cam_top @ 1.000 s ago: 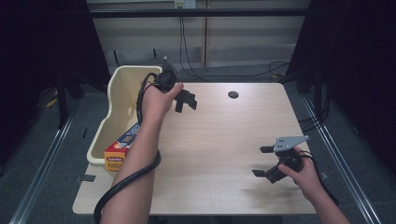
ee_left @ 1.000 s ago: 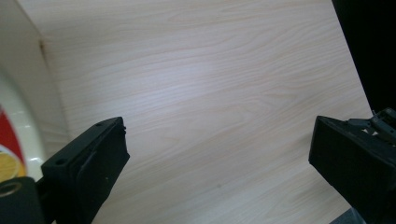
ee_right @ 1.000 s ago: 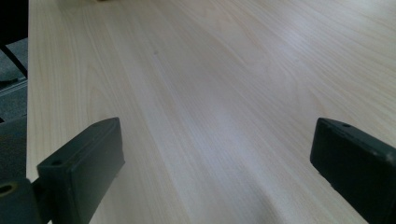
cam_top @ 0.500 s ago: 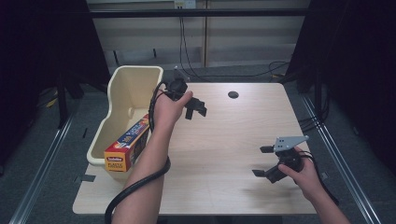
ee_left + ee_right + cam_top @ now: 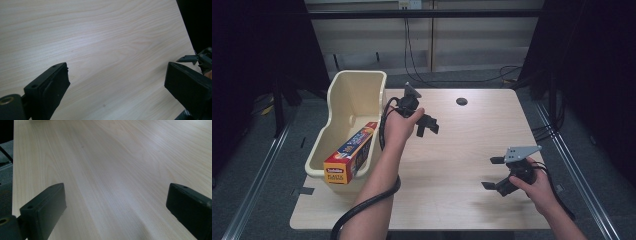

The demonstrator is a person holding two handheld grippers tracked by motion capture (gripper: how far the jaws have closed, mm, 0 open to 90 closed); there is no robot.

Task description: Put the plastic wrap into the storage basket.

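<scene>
Left hand-held gripper (image 5: 428,126) empty; box (image 5: 351,153) lies lengthwise in bin (image 5: 343,90).

— What sits in the cream plastic bin (image 5: 343,107)?

— A long plastic-wrap box (image 5: 351,159), yellow, red and blue, closed. It leans lengthwise inside the bin, its near end propped up on the bin's front rim, its far end sunk toward the bin's floor.

— Anything touching it?

— Only the bin.

Cream bin (image 5: 343,102), orange-and-blue box (image 5: 350,158), pale wood-grain table (image 5: 462,145), black tools.
</scene>
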